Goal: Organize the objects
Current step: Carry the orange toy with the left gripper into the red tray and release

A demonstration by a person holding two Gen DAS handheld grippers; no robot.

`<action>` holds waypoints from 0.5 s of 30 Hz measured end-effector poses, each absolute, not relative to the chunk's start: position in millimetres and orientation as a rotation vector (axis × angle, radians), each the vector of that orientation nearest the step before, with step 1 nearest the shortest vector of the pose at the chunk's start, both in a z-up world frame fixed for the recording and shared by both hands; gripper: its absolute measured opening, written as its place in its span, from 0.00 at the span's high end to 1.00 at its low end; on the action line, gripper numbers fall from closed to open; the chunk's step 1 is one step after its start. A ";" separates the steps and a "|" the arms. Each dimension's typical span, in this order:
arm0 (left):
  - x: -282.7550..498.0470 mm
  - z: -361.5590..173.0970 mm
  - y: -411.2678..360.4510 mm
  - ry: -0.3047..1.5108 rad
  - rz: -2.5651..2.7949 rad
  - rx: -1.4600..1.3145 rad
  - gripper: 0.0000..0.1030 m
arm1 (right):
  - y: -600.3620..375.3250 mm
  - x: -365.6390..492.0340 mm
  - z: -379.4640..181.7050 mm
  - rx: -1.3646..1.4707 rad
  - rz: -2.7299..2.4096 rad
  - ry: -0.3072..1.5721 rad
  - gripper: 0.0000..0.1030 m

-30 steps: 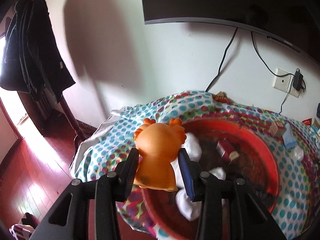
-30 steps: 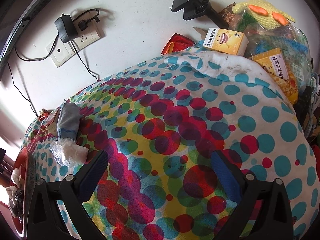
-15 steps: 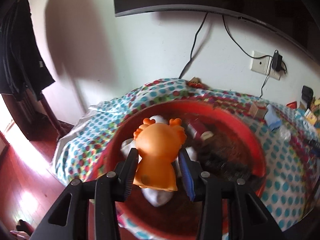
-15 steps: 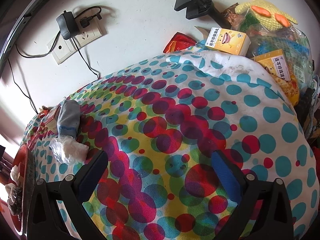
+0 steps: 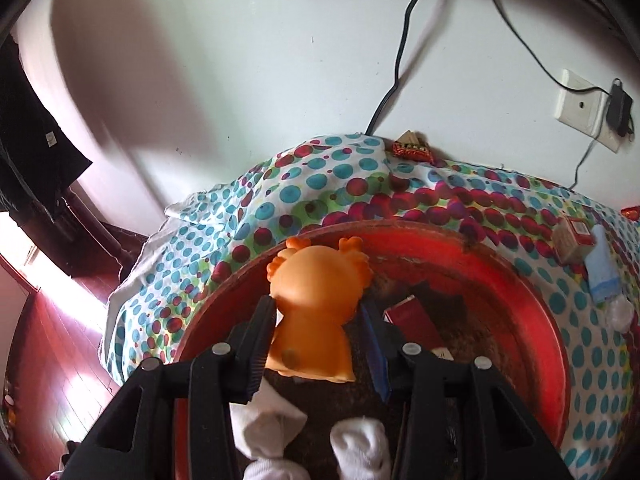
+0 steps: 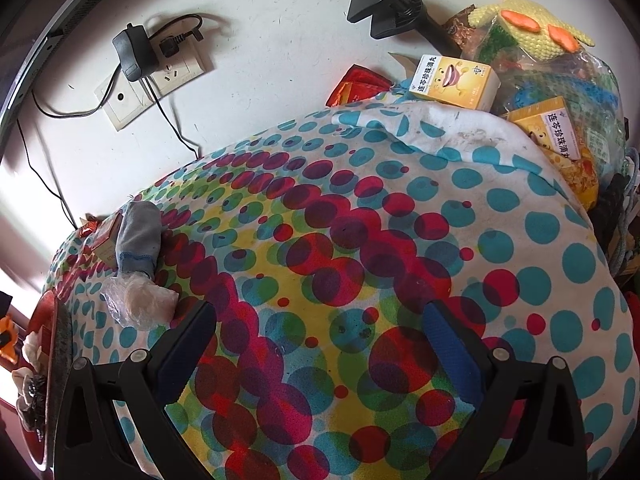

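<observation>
The left gripper (image 5: 318, 334) has its jaws squeezed on a soft orange rubber toy animal (image 5: 316, 308). The toy hangs over the big round red plastic basin (image 5: 532, 300), near its far rim. White rolled socks (image 5: 360, 448) and a dark red box (image 5: 416, 320) lie inside the basin. The basin sits at the left end of the table with the spotty cloth (image 6: 360, 240). The right gripper (image 6: 320, 344) has its jaws wide apart with nothing between them, over the cloth. A grey sock (image 6: 138, 238) lies near the basin.
</observation>
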State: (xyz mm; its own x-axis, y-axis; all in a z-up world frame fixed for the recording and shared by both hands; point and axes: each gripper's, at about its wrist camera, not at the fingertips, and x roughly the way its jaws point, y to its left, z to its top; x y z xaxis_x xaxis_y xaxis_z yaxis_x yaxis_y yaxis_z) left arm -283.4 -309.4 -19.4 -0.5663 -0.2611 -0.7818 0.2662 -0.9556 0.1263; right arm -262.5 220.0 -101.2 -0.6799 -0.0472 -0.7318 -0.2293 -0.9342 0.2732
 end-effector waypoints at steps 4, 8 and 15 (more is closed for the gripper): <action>-301.3 -31.6 -308.4 0.032 -2.528 1.320 0.58 | 220.3 -262.3 -101.3 -1.207 2.740 0.532 0.00; -313.3 -43.4 -301.4 0.017 -2.519 1.350 0.58 | 219.5 -262.2 -100.7 -1.208 2.740 0.532 0.00; -320.5 -62.3 -302.9 0.027 -2.492 1.410 0.56 | 219.5 -261.6 -100.0 -1.208 2.740 0.530 0.00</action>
